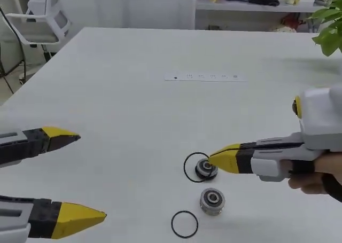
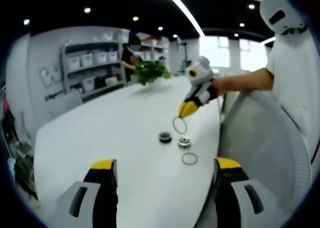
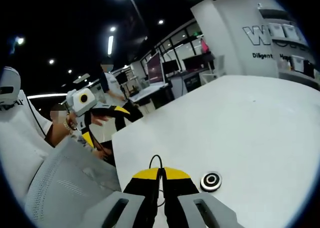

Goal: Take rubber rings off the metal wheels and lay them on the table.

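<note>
Rubber ring point(image 1: 185, 165) is hanging pinched between the closed jaws of our right gripper point(image 1: 214, 158), just above one metal wheel point(image 1: 206, 170). We are holding the left gripper point(image 1: 92, 177) spread open, well apart. A second wheel point(image 1: 212, 200) and a loose ring point(image 1: 184, 212) are lying nearby on the white table point(image 1: 133, 104).

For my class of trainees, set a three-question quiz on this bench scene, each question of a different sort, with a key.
1. True or false: the left gripper has its jaws shut.
2. Multiple choice: how many metal wheels stand on the table? A one, B two, C four.
3. Fill in: the right gripper is pinching a ____.

Key
1. False: its jaws stand wide apart, with nothing between them.
2. B.
3. rubber ring, held above the farther wheel.
</note>
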The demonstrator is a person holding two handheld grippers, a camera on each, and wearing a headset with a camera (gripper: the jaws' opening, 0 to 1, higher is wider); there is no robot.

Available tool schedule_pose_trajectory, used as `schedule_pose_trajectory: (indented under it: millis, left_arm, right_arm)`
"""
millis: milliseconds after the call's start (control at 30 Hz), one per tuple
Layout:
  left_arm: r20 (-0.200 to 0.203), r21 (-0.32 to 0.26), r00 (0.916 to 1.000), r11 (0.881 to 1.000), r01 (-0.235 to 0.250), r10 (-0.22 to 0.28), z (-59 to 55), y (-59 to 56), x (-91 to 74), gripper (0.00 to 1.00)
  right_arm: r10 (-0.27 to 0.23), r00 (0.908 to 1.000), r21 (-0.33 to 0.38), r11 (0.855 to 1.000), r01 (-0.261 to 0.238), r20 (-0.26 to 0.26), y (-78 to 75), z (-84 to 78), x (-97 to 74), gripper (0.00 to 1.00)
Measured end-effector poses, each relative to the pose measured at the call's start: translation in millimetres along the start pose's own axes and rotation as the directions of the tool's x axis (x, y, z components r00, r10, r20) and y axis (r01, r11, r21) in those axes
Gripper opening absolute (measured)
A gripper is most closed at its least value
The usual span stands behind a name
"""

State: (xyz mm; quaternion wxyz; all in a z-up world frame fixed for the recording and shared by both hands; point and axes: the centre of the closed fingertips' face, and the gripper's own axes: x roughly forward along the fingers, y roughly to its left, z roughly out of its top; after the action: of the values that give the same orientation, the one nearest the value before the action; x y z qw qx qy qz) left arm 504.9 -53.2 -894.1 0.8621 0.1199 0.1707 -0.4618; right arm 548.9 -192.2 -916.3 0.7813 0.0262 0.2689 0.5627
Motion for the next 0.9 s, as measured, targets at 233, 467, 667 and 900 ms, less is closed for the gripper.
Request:
schedule_pose_trajectory:
  millis: [233,467,667,900]
  left_arm:
    - [-0.016,-0.022,0.9998,1.000,0.007,-0.008,-12.3,-7.8,3.0,0.82]
    - [-0.048,-0.037,0.9988,0.999,0.007,-0.008,-25.5,-11.6,7.0,0.85]
    - [-0.024,-0.074,0.9997,0.997,0.004,-0.006,-26.3,-16.2,10.7,0.88]
    - [-0.031,-0.082,0.9994,0.996,0.015,-0.018,-30.0,-23.9,14.9,0.89]
  right_arm:
    - [0.034,0.9991,-0.001,0.999,-0.034,-0.027,10.5,-5.4,10.8,0.00]
    - [0.060,0.9944,-0.011,0.998,-0.061,-0.088,18.6,-20.3,23.2,0.00]
    - [0.069,0.9853,-0.033,0.997,-0.075,-0.157,19.6,-39.5,34.0,0.00]
    - [0.071,0.9764,-0.032,0.996,-0.079,-0.204,21.2,-57.1,42.8,0.00]
